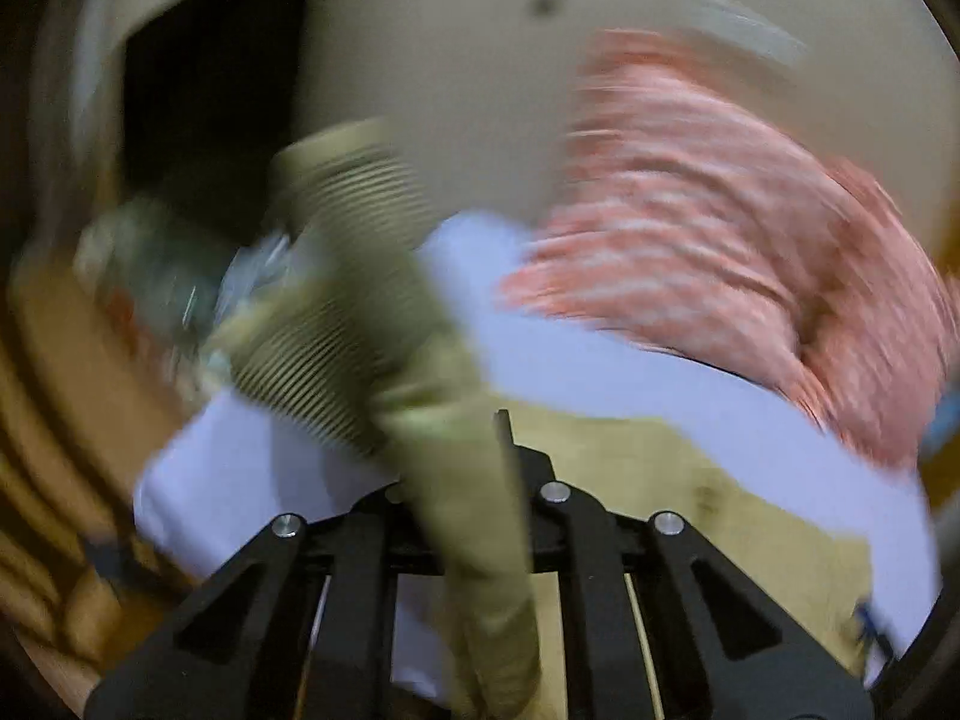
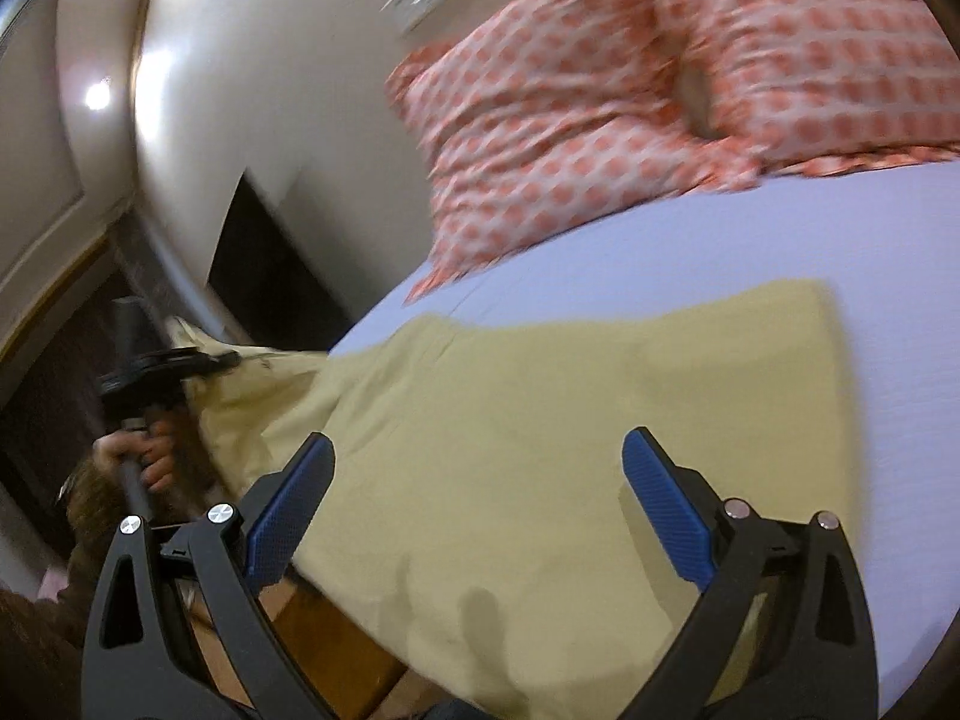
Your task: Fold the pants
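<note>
Holding pale yellow-green pants (image 2: 510, 438) over a lavender bed sheet (image 2: 780, 276).
Left gripper (image 1: 474, 480) apparently pinching a raised, blurred leg; right gripper (image 2: 480, 492) gaping wide, empty, hovering above flat fabric.

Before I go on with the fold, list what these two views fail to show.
- Left claw tips: left wrist view, wrapped by the bunched pale yellow-green cotton pants; motion blur smears everything there.
- Pants' near end: right wrist view, cut off by the bottom edge behind the open right claw.
- Pants' gripped end: right wrist view, small and far left, so waistband or hem cannot be told.
- Orange-and-white patterned pillow: cut off by the top edge.
</note>
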